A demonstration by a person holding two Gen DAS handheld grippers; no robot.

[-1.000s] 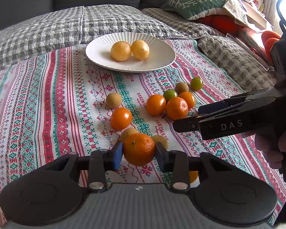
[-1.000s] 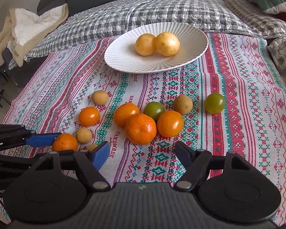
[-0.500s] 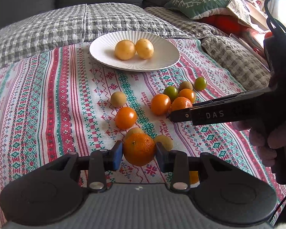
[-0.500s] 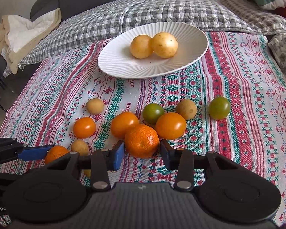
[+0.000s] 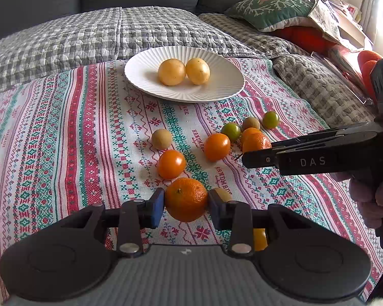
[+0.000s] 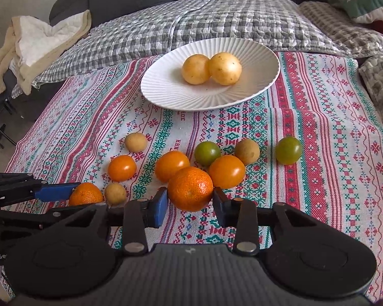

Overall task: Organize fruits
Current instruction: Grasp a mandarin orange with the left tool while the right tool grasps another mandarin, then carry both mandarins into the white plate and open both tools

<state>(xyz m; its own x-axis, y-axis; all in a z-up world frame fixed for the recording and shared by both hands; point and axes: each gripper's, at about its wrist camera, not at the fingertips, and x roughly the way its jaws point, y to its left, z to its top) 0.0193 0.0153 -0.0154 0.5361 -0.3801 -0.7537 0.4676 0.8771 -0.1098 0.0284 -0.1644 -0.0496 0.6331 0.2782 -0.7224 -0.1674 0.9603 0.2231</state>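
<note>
My left gripper (image 5: 186, 204) is shut on a mandarin (image 5: 186, 200), low over the striped cloth (image 5: 63, 132). My right gripper (image 6: 190, 204) has its blue pads pressed on a second mandarin (image 6: 190, 188) among the loose fruit; in the left wrist view this gripper (image 5: 258, 158) comes in from the right. The left gripper (image 6: 56, 193) and its mandarin (image 6: 85, 195) show at the right wrist view's lower left. Farther back, a white ribbed plate (image 5: 145, 74) carries two yellow fruits (image 5: 171, 72).
Orange tomatoes (image 6: 121, 167), green tomatoes (image 6: 288, 150) and small tan fruits (image 6: 136, 142) lie scattered on the cloth in front of the plate (image 6: 166, 89). A checked quilt (image 6: 191, 17) and cushions (image 5: 273, 10) lie behind. A person's hand (image 5: 370, 204) holds the right gripper.
My right gripper moved forward around the middle mandarin and its jaws closed onto it. The left gripper kept its hold on its mandarin and stayed put.
</note>
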